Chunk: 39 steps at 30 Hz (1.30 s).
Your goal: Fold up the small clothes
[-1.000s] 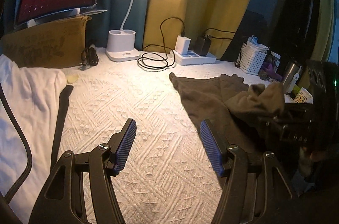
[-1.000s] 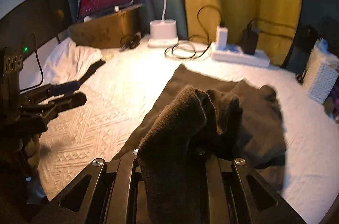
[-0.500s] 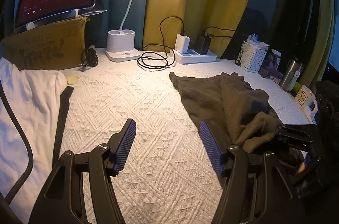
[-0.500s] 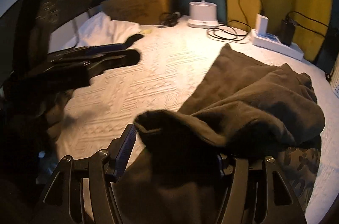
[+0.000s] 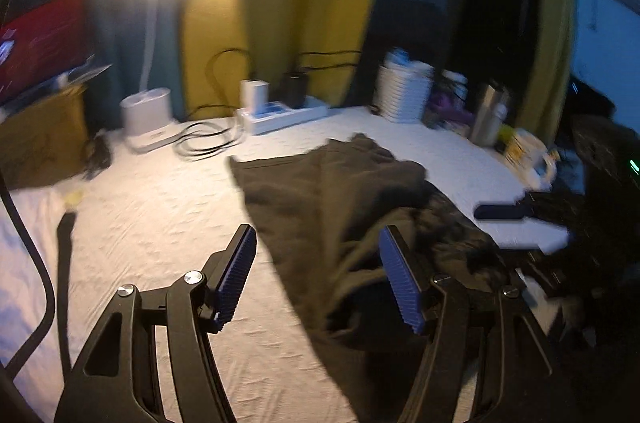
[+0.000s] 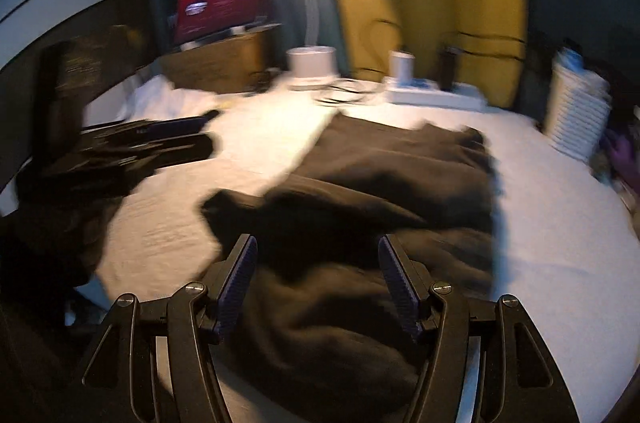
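Note:
A dark brown garment (image 5: 336, 191) lies rumpled on the white textured bedcover (image 5: 160, 207). My left gripper (image 5: 316, 243) hovers open over the garment's left edge with nothing between its blue pads. My right gripper (image 6: 316, 247) is open just above the garment's (image 6: 400, 167) bunched near part, and its pads press on nothing. In the left wrist view the right gripper (image 5: 504, 213) shows as a dark shape at the garment's right side. The left gripper (image 6: 176, 135) sits at the left edge of the right wrist view. Both views are blurred.
At the back stand a lit desk lamp (image 5: 148, 119), a power strip (image 5: 280, 111) with coiled cables, a tablet on a cardboard box (image 6: 220, 63) and a white basket (image 5: 404, 91). A steel bottle (image 5: 488, 115) and a mug stand at the right. A white garment (image 6: 160, 99) lies at the left.
My right gripper has opened and let go of the brown fold, which now lies on the bed. Both grippers have shifted; the left view now looks further right, over the garment.

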### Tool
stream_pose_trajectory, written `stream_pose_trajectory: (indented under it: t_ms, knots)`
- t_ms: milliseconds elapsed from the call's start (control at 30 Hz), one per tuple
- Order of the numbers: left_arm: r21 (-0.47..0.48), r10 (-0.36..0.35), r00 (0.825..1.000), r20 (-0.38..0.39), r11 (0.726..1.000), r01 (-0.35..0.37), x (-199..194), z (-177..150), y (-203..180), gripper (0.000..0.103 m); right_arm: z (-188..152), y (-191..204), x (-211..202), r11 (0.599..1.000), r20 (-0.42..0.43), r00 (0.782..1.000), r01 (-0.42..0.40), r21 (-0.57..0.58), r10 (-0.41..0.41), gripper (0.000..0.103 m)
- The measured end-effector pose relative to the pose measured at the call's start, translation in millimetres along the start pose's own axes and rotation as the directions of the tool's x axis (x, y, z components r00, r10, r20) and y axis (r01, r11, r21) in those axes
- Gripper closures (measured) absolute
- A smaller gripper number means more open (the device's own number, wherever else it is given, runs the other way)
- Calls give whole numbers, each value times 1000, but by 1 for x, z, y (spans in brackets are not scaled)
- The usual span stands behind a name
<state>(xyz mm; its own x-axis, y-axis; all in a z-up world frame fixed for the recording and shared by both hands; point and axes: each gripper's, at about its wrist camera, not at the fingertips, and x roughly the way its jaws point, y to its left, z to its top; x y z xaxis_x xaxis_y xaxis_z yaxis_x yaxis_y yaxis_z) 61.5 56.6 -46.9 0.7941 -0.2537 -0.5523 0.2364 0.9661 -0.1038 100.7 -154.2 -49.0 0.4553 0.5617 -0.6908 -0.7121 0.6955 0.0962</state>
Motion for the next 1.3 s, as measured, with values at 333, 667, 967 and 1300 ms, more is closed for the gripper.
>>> stream_pose_trajectory:
  t_ms: [333, 667, 967, 1300]
  knots:
    - [250, -29, 996, -89, 967, 51, 52, 40, -70, 38, -17, -87, -22, 971, 28, 980, 192, 141, -198, 38]
    - [441, -8, 971, -241, 890, 117, 128, 59, -126, 38, -27, -153, -21, 952, 33, 974, 210, 222, -223, 38]
    - [539, 152, 930, -335, 840, 57, 189, 49, -135, 82, -30, -192, -13, 954, 40, 984, 159, 252, -175, 38]
    - [390, 240, 951, -193, 909, -151, 153, 87, -62, 99, -25, -201, -1, 959, 27, 991, 120, 255, -131, 38]
